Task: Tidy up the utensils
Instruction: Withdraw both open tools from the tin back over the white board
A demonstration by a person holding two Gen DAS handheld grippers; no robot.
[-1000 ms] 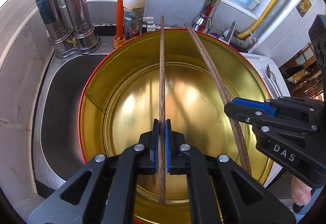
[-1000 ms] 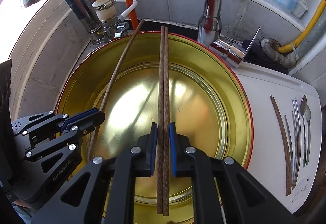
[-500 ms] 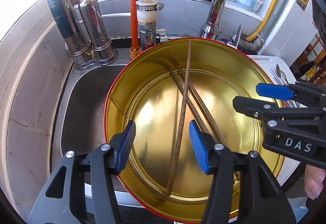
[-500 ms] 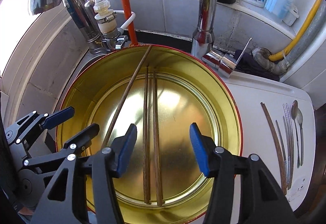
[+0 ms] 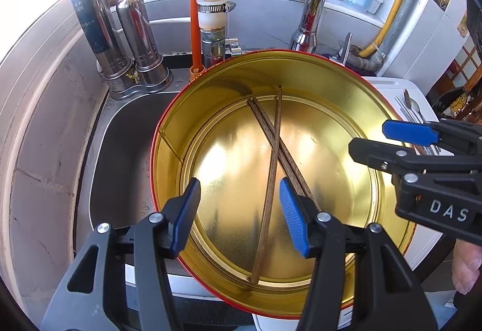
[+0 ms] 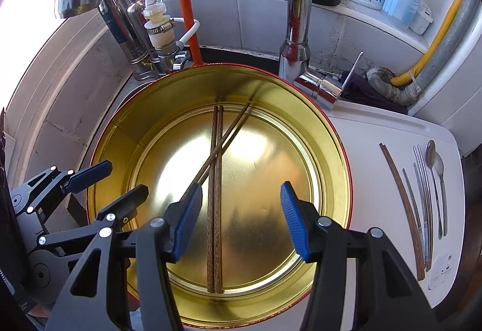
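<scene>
At the sink (image 5: 120,156) we note three wooden chopsticks (image 6: 217,180) lying crossed in the gold tin (image 6: 331,150), our left gripper (image 5: 239,210) and right gripper (image 6: 241,219) above it, jaws apart, holding nothing.

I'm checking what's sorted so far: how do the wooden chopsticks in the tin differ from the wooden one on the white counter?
The chopsticks in the tin number three, one crossing a side-by-side pair; the counter chopstick is single. The tin ones lie on the gold tin floor; the counter one lies beside metal utensils. All are dark brown wood, and neither gripper touches any.
</scene>
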